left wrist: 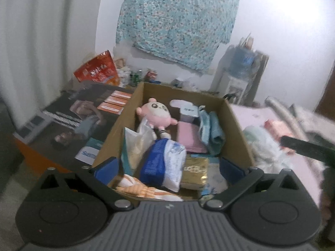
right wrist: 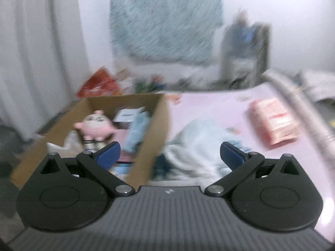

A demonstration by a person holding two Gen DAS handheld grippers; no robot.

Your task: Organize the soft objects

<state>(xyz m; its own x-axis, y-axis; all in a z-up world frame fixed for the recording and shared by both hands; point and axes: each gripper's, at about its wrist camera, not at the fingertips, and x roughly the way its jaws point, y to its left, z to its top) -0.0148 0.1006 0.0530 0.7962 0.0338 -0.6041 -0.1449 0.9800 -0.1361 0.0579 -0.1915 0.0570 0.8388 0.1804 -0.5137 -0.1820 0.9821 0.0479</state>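
1. A pink bed surface point(right wrist: 209, 113) lay just right of the cardboard box point(left wrist: 134, 104), my landmark throughout. I judged it the sorting area, since loose soft goods lay on it.
2. The cardboard box stood open-topped. It was crowded, which I took to be the collecting place for the soft objects.
3. A pale crumpled bundle point(right wrist: 194, 144) lay on the bed, touching or just beside the box's right wall. It was probably next to go in.
4. A pink-and-white packet point(right wrist: 272, 121) lay on the bed, well right of the box.
5. Inside the box, a blue-and-white soft pack point(left wrist: 163, 163) leaned near the front wall.
6. A pink plush toy point(left wrist: 155, 113) sat toward the box's back left.
7. My left gripper point(left wrist: 167, 165) hung over the box's front, jaws spread wide, nothing between them.
8. My right gripper point(right wrist: 169, 152) straddled the box's right wall, jaws wide and empty.
9. The left wrist view alone showed the box contents sharply. The right wrist view was blurred, yet alone showed the bed's spread clearly.
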